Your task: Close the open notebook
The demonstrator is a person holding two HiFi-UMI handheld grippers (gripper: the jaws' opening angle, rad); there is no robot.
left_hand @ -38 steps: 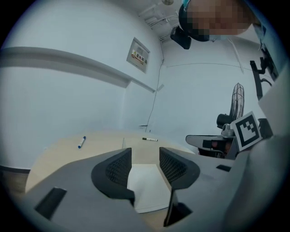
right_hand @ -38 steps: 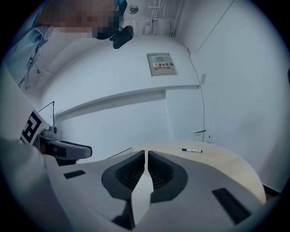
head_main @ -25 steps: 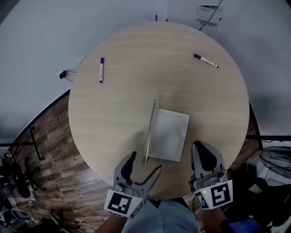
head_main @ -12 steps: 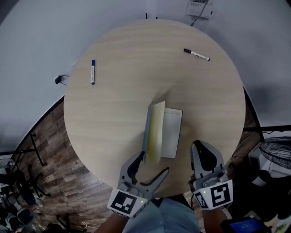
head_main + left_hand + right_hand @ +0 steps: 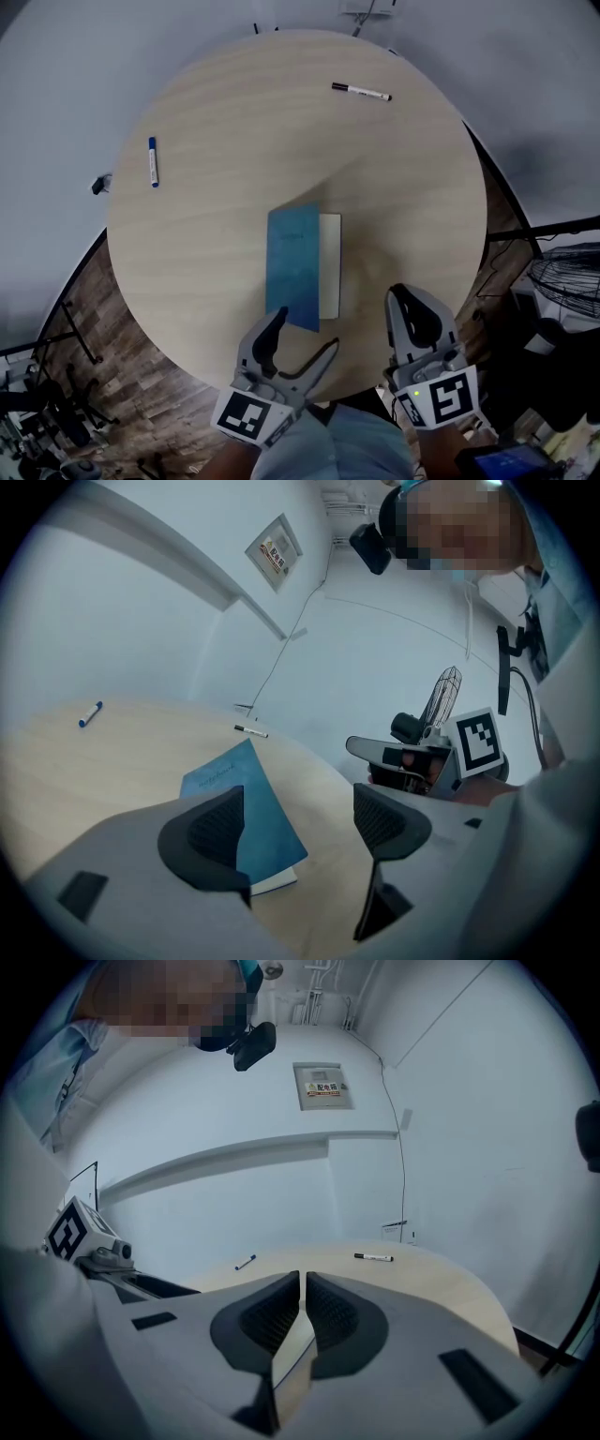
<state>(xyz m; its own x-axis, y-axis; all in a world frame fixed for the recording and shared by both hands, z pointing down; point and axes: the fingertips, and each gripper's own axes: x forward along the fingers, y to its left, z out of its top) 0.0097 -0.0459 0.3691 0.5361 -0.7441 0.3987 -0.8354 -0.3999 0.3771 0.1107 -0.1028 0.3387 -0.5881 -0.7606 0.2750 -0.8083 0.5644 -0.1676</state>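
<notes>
Blue notebook (image 5: 298,267): just ahead of left claw (image 5: 302,335), long axis pointing away from it, cover down.
Left claw: spread, empty, the nearer one.
Right claw (image 5: 410,305): pressed together, empty, off to the notebook's right.

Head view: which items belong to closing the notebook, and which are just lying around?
Job: notebook, blue cover over its pages; left gripper, open, by its near edge; right gripper, shut, empty.
Lying about: blue pen; black marker; both far across the table.
</notes>
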